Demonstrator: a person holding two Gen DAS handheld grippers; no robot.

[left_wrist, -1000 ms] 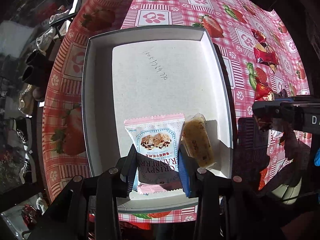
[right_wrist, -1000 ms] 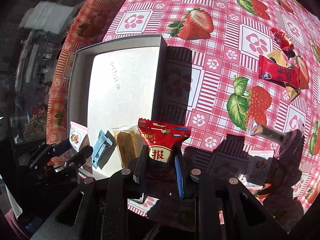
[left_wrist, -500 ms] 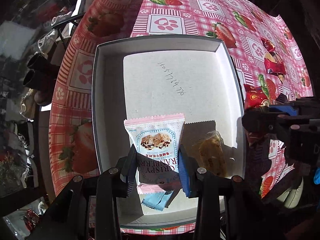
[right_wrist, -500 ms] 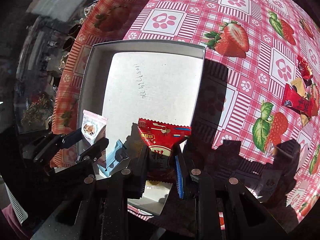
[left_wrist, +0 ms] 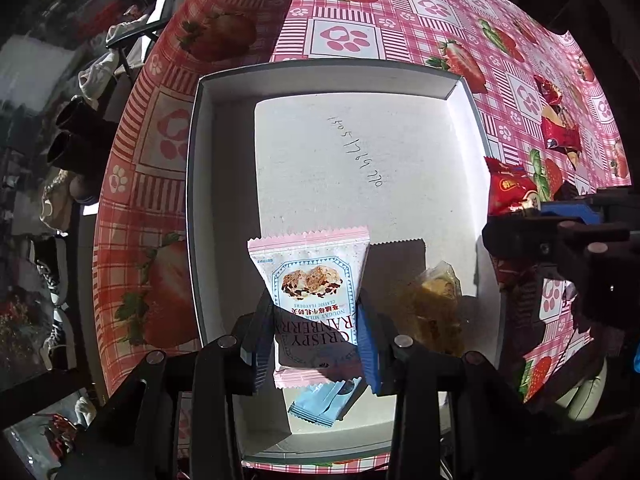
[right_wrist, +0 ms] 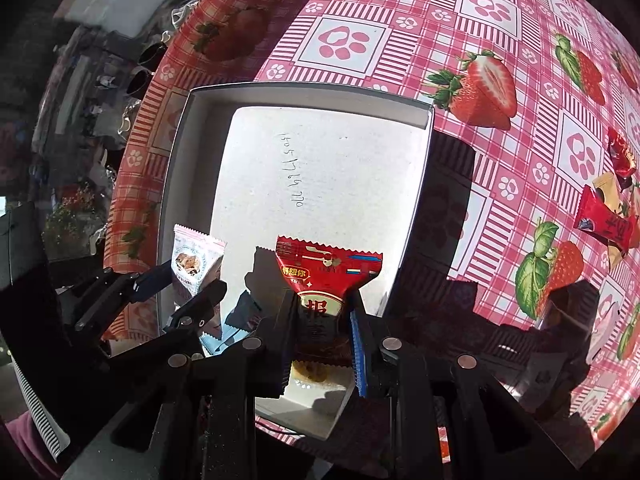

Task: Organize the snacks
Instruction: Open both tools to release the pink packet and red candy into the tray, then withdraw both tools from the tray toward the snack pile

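Holding: a pink-and-white nougat packet (left_wrist: 310, 276) hangs over the near half of the white box (left_wrist: 200, 200), clenched by its lower end in the left claw (left_wrist: 312, 340).
Second packet: a red snack packet (right_wrist: 326, 276) is pinched the same way in the right claw (right_wrist: 322, 320), over the box toward its right wall.
Already in the box: a yellow snack in a clear wrapper (left_wrist: 436, 308) lies at 4 o'clock from the nougat packet; a pale blue packet (left_wrist: 324, 400) lies at 6 o'clock, near the front wall.
Bare floor: the far half of the box, from 11 to 1 o'clock, with handwriting (left_wrist: 356, 152) on it.
Doing it well: judging by the layout, lower each packet close to the floor before letting go, nougat left of the yellow snack, red one beyond it, so nothing stacks.
Risk: both claws are near each other; release one at a time.
Left on the table (right_wrist: 344, 44): more red snacks (right_wrist: 608, 224) at 3 o'clock, well apart from the box.
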